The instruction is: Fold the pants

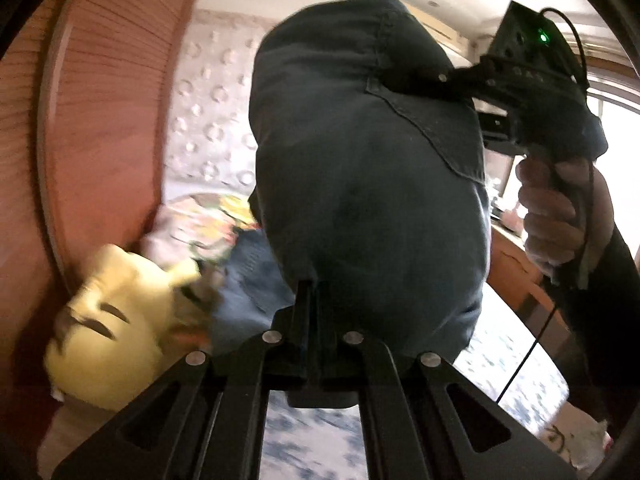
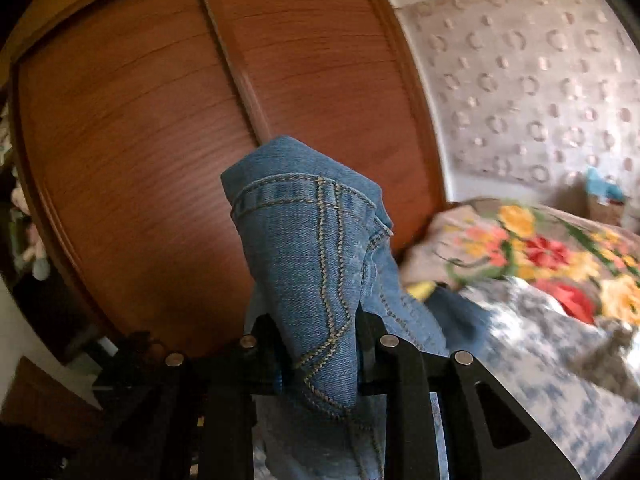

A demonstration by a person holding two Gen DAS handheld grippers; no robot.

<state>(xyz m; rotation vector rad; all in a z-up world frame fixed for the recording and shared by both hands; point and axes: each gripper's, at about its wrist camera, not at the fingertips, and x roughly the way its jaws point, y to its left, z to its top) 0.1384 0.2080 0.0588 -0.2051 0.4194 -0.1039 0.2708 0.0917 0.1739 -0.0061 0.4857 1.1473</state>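
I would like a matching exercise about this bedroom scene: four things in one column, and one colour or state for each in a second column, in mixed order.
Things:
1. jeans
2. plush toy
3. wardrobe doors
4. left gripper

Colours or states:
A. reddish-brown wood
B. shut on denim
C. yellow
D. blue denim with tan stitching

Pairs: 1-D, 2-C, 3-A, 4-B
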